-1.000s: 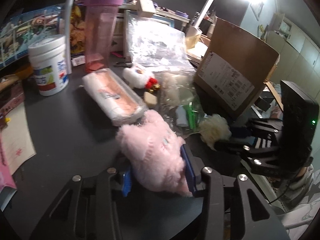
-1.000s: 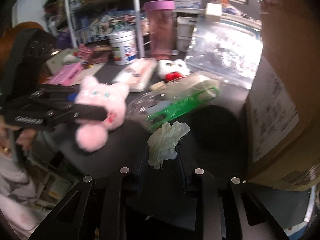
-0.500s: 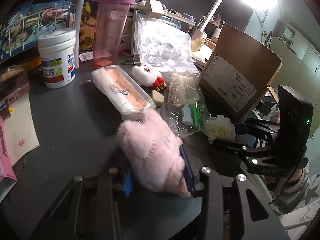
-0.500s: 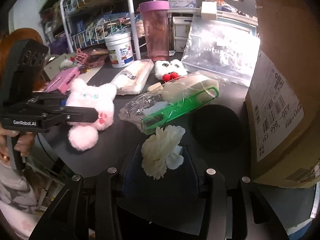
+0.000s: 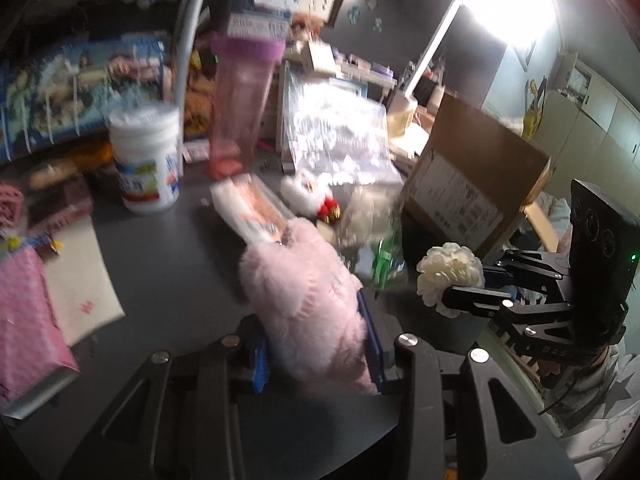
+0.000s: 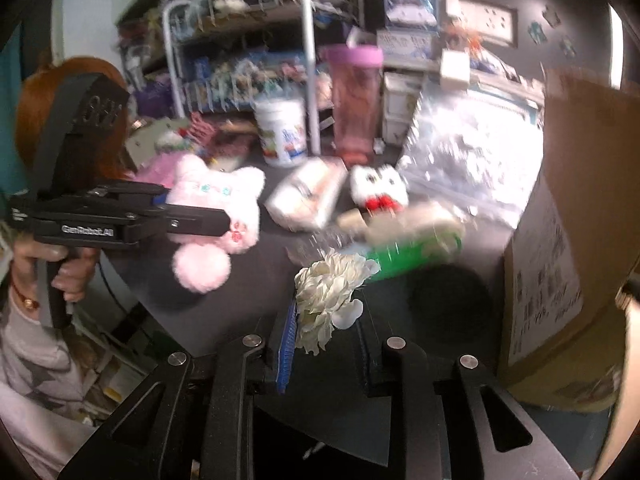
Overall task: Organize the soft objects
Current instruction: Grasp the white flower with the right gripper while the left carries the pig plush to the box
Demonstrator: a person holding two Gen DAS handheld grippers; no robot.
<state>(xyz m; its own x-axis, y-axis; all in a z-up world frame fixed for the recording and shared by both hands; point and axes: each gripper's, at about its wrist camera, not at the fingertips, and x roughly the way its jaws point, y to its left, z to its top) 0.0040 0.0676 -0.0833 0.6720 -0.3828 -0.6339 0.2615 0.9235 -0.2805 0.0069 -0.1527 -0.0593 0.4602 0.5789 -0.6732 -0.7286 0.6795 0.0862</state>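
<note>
The left claw (image 5: 316,344) pinches the pink plush (image 5: 308,292) above the tabletop (image 5: 168,264) front edge, its jaws having just tightened; the right claw (image 6: 326,334) is clamped on the cream fabric flower (image 6: 330,292). Bare tabletop lies before the cardboard box (image 6: 560,240) (label unreadable); the left tool reads "GenRobot.AI".

I see a dark grey table (image 5: 168,280) carrying a white tub (image 5: 146,160), a pink tumbler (image 5: 240,108), a wrapped pinkish pack (image 5: 252,210) and a small white plush (image 5: 304,194). A cardboard box (image 5: 476,184) stands at its right, pink packaging (image 5: 24,320) at its left
</note>
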